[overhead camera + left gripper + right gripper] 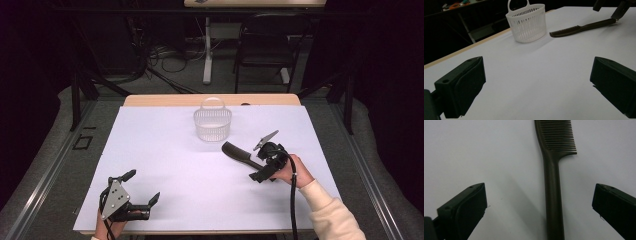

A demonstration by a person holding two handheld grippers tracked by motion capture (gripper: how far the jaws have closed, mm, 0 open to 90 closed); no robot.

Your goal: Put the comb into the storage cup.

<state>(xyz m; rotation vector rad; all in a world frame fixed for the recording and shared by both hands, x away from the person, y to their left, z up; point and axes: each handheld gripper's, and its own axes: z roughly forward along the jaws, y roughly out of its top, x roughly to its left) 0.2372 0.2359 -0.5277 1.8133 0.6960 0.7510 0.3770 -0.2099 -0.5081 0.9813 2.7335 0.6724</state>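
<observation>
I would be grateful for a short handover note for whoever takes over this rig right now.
Right gripper: open, jaws on either side of the comb handle, not closed on it.
Left gripper: open, holding nothing, at the near left of the table.
Comb: flat on the table, teeth end toward the basket, apart from it.
Basket: white, upright at the far middle; what I can see of its inside holds nothing.
Done: right gripper lined up over the handle.
Left: probably close on the handle, lift, and put the comb in the basket.

Both hand-held grippers, left [142,187] and right [263,161], seemingly gape wide.
</observation>
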